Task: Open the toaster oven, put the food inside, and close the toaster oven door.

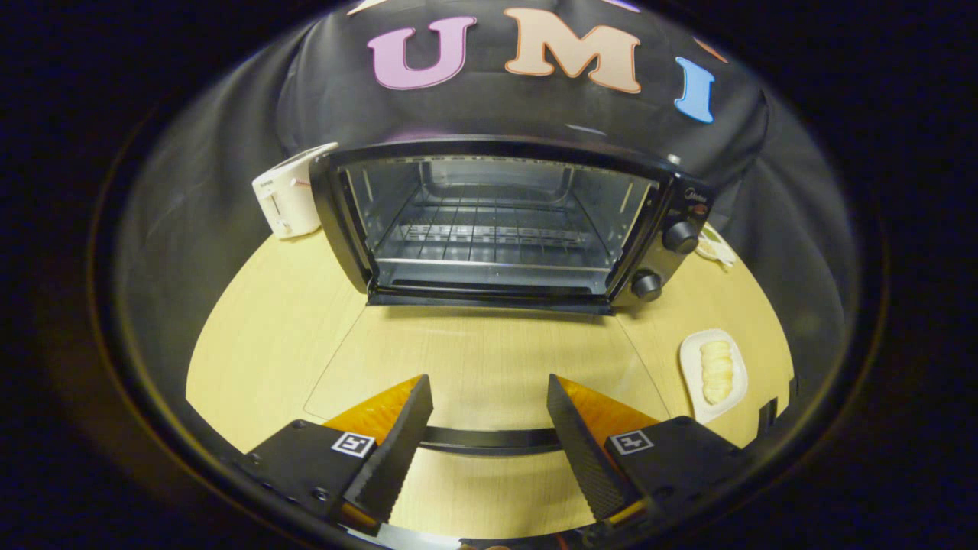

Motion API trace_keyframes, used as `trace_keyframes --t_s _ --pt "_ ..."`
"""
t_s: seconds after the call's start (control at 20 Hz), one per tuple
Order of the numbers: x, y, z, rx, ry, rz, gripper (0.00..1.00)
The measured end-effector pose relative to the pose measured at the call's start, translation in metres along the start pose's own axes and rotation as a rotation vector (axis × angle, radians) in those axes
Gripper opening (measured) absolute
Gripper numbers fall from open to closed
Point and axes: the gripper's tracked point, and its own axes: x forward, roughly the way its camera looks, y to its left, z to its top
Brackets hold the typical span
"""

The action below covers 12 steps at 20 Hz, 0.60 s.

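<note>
Gripper view has the gripper [486, 428] hanging low over the table [260, 336], fingers spread wide with nothing between them, so it's released and empty right now. Just under and between the fingers [397, 451] is the black handle bar [489, 440] of the oven door [489, 359], which is already dropped flat onto the table, its glass showing the wood through it. So the opening step looks done, and the next thing that matters is the food [717, 370]: a pale, lumpy piece lying on a small white plate [691, 367], off to the right of the right finger and a little ahead of it, beside the door's right edge and not touching it. Its long axis runs roughly away from the gripper, near to far, so the fingers would probably have to swing right and close across its short width. Beyond the flat door sits the toaster oven [497, 221], cavity wide open and dead ahead, wire rack [489, 229] visible and bare, two knobs [678, 237] on its right panel. A white toaster [289, 197] stands just left of the oven, near the back. Basically: food to the right, oven straight on, so it's a sideways grab then a swing back to centre.
</note>
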Motion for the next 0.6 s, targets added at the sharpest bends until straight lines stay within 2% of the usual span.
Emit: trace_keyframes --t_s 0.2,0.6 --pt "0.007 0.001 -0.019 -0.027 0.046 0.002 0.96" --pt "0.005 -0.003 -0.016 0.04 0.08 0.011 0.96"
